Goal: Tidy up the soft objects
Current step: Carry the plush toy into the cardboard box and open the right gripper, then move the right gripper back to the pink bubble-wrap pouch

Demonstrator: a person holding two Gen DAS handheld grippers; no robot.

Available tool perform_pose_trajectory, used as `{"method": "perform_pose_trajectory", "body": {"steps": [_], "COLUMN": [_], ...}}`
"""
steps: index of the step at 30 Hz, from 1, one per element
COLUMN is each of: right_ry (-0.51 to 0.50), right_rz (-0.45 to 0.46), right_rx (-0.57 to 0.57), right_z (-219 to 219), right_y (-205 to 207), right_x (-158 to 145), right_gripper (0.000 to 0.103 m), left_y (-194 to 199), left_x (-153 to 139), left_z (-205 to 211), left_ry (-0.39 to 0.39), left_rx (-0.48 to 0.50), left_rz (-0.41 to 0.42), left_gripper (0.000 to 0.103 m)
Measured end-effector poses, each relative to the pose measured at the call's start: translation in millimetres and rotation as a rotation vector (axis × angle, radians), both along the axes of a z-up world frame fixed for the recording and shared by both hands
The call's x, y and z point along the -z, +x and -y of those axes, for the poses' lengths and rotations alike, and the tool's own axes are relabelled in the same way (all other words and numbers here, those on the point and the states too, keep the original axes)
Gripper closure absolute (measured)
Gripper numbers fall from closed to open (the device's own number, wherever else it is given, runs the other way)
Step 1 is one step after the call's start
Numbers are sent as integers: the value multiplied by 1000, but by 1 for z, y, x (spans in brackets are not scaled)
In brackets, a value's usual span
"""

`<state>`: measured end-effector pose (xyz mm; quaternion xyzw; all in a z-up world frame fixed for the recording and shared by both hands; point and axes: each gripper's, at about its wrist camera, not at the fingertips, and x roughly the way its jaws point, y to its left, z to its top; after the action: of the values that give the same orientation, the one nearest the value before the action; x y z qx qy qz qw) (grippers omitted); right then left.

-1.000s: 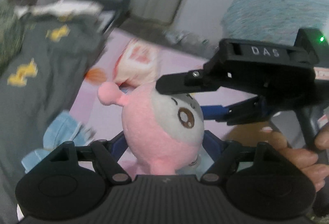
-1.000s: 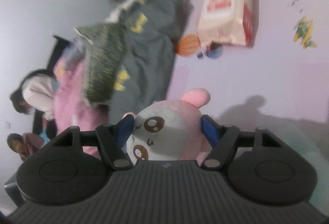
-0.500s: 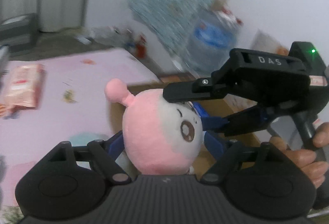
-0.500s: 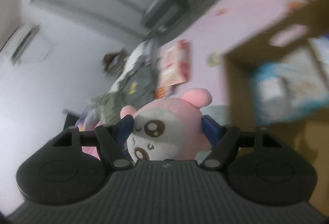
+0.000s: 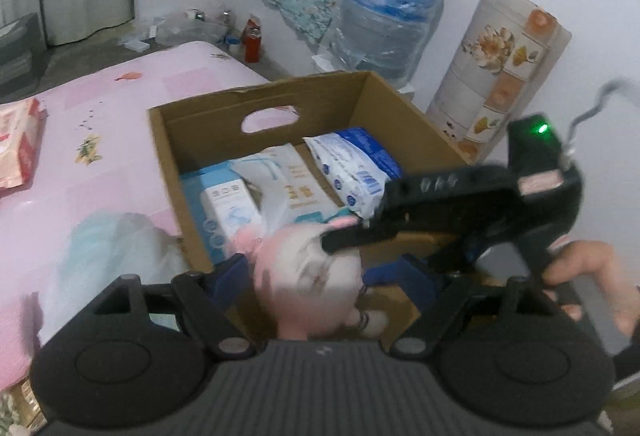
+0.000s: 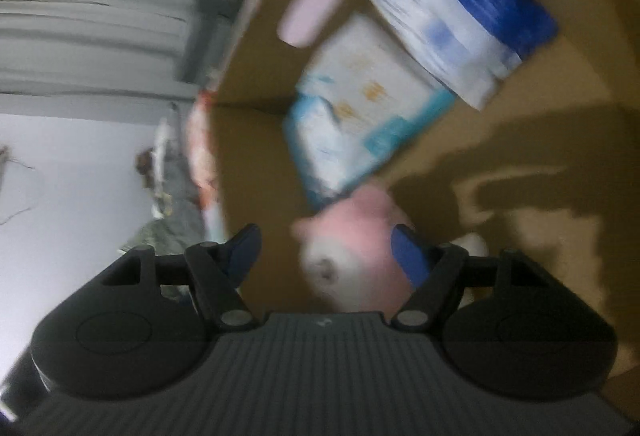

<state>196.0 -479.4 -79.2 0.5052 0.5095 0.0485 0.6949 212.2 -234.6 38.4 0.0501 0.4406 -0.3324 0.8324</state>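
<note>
Pink plush toy point(image 5: 304, 276) between both tongs, over the cardboard box point(image 5: 176, 164).
Left gripper point(image 5: 322, 264) just opening, loose around it; right gripper point(image 6: 326, 236) slack, one finger touching. Lettering on pack point(image 5: 352, 164) ahead blurred, unreadable.

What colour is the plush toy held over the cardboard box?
Pink with a white face: the plush toy, clearest in the left wrist view.

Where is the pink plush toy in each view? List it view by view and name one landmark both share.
Left wrist: pink plush toy low centre, between the left gripper fingers, at the cardboard box's near edge.
Right wrist: toy low centre, blurred, beside the right gripper finger.
Shared landmark: the blue-and-white pack in the box.
</note>
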Motion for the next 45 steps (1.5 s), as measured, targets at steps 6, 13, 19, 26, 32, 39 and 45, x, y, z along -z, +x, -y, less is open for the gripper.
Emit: {"method": "perform_pose_trajectory", "body": {"steps": [6,13,19,26,32,39,45], "right_ry": [-40,-34,114,22,-93,40,30], "right_rz": [-13,-35,-75,-1,3,-130,-134], "right_rx": [-33,5,-2,9,140,211,253], "right_z": [-7,-12,-33,-40,-9,-28,-37], "right_y": [-3,-3,4,9,25,17,8], "right_x": [3,7,21,-10,-18,19,18], "right_gripper": [31,31,31,31,30,29,27], "left_y": [-17,-41,-52,-67,-78,-86,-91], "left_x": [-14,-10,-1,14,27,29,30], "left_z": [-39,-97,-138,-176,-203,-219,-229], "left_ry": [-25,-58,-80,-78,-110,-131,-141], "left_rx": [-66,-168,-270,-345,-408,-435,-441], "left_rz": [37,42,17,4,-38,-36,-28], "left_gripper": [20,20,20,20,19,19,19]}}
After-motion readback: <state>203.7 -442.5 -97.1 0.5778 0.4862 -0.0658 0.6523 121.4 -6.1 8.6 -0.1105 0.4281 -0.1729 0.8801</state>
